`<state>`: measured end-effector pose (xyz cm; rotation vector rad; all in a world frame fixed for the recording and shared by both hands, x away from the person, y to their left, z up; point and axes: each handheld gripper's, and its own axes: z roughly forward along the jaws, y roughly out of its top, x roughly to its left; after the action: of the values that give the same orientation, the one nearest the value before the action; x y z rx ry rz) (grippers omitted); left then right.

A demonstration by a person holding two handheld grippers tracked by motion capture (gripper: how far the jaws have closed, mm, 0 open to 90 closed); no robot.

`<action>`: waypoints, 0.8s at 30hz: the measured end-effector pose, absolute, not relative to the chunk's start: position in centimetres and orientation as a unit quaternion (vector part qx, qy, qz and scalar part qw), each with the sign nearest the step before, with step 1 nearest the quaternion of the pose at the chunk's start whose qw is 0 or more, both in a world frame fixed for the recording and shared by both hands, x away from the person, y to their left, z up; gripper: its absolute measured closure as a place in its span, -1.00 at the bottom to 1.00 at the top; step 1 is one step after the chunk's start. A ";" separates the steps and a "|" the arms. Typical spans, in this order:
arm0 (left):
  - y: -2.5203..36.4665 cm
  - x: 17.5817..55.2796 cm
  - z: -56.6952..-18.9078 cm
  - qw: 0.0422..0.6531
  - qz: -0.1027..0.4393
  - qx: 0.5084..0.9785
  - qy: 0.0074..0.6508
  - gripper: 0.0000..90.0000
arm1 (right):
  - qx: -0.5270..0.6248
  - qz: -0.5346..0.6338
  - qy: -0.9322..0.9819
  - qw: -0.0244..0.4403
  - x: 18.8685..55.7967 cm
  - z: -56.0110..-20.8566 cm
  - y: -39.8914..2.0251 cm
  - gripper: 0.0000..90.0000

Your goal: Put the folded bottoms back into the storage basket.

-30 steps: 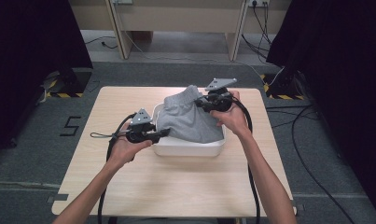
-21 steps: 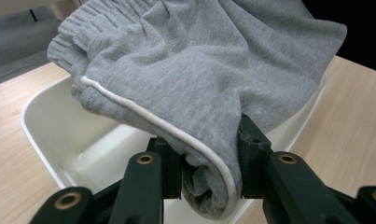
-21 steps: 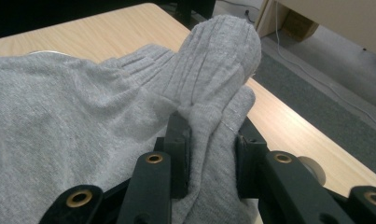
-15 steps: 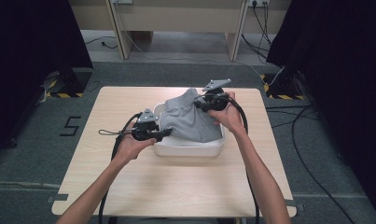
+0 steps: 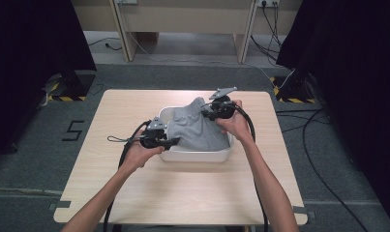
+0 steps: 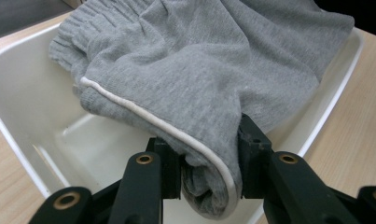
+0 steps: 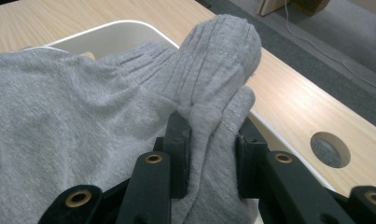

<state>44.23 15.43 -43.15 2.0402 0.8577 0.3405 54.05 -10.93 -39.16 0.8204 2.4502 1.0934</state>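
Observation:
A grey knitted garment (image 5: pixel 200 129) with white piping lies in a white plastic bin (image 5: pixel 195 155) in the middle of the table. My left gripper (image 5: pixel 171 141) is at the bin's left side, shut on a folded, piped edge of the garment (image 6: pixel 209 186). My right gripper (image 5: pixel 205 113) is at the bin's far right, shut on a ribbed bunch of the garment (image 7: pixel 213 126), which rises above the jaws. The bin's bare floor (image 6: pixel 97 154) shows under the cloth in the left gripper view.
The wooden table (image 5: pixel 134 183) has a round cable hole (image 7: pixel 330 149) near its far right edge. Black cables trail from both grippers across the table. Curtains and floor cables surround the table.
Both grippers have moved inward and down with the garment, which has sunk lower into the bin. The left gripper has come closer to the bin's left wall.

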 end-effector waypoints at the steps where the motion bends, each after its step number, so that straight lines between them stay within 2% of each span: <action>1: 15.4 44.2 -43.2 0.434 0.137 0.821 0.345 0.48 | 0.290 0.385 0.861 0.165 54.1 -39.3 -10.9 0.60; 24: 15.3 44.7 -45.1 0.406 0.123 0.834 0.352 0.42 | 0.303 0.353 0.873 0.145 54.8 -42.0 -10.2 0.58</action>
<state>44.71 15.30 -45.14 2.1053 0.8878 0.3115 54.76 -10.19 -41.99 0.8730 2.5155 1.0159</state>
